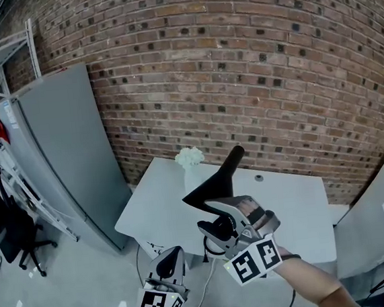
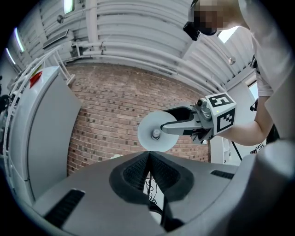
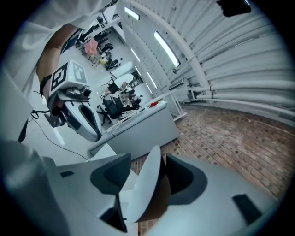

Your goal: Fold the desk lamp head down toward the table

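The desk lamp stands on the white table (image 1: 292, 207), its black arm (image 1: 226, 170) slanting down to the round head (image 1: 206, 195). My right gripper (image 1: 206, 215) has its jaws spread wide around that head. The white disc (image 3: 145, 184) sits edge-on between them, close against the right pad (image 3: 184, 177) with a gap to the left pad. Seen from the left gripper view, the disc (image 2: 154, 131) faces the camera with the right gripper (image 2: 165, 123) straddling it. My left gripper (image 1: 172, 261) hangs lower left below the table edge, pads (image 2: 138, 173) together, holding nothing.
A small white vase of flowers (image 1: 190, 160) stands at the table's back left, near the brick wall (image 1: 237, 57). A tall grey cabinet (image 1: 63, 148) is at the left. A black cable (image 1: 207, 249) hangs off the table's front edge.
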### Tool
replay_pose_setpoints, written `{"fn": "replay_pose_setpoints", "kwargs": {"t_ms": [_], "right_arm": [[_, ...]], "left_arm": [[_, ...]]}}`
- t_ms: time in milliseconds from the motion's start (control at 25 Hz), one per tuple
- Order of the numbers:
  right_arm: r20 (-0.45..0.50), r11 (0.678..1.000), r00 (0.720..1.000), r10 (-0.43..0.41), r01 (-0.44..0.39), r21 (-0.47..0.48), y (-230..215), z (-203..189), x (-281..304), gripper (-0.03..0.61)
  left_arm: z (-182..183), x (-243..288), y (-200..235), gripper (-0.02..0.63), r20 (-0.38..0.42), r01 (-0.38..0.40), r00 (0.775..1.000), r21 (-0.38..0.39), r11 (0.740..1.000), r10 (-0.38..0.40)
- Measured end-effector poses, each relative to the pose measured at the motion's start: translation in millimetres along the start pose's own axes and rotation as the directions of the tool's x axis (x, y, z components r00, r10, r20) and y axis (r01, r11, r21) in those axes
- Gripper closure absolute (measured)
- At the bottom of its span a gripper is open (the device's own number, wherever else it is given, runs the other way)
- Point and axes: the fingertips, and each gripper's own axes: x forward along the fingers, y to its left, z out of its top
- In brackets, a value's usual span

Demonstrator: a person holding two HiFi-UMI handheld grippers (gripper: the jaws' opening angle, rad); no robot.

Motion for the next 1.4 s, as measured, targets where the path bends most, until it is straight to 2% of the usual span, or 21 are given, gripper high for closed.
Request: {"fn": "replay_pose_setpoints", "kwargs": {"t_ms": [320,560,960,1400], "right_arm": [[-0.022,0.998,0.998,0.060,-0.060,0.007,32.4,-11.4,3.0,0.341],[-0.064,0.996,0.994,0.094,-0.094,-0.005,69.3,-34.6,10.5,0.341],[-0.109,0.991,0.985,0.132,-0.127,0.047,103.6,-65.9,18.0,0.341],[-0.190,0.981,0.964,0.184,-0.167,0.102,130.9,-112.0,32.0,0.352]], "left_arm": [[-3.1,-3.4,-0.8,0.606,-0.006,-0.008,1.000,0.003,1.000,0.008],[-8.3,-4.6,-3.7,0.607,-0.018,-0.006,1.000,0.001,1.000,0.006],[-14.9,-7.1,-9.4,0.606,-0.044,-0.005,0.999,0.002,1.000,0.005],[-19.0,-8.0,-8.7,0.606,-0.063,-0.010,0.998,-0.002,1.000,0.010]]}}
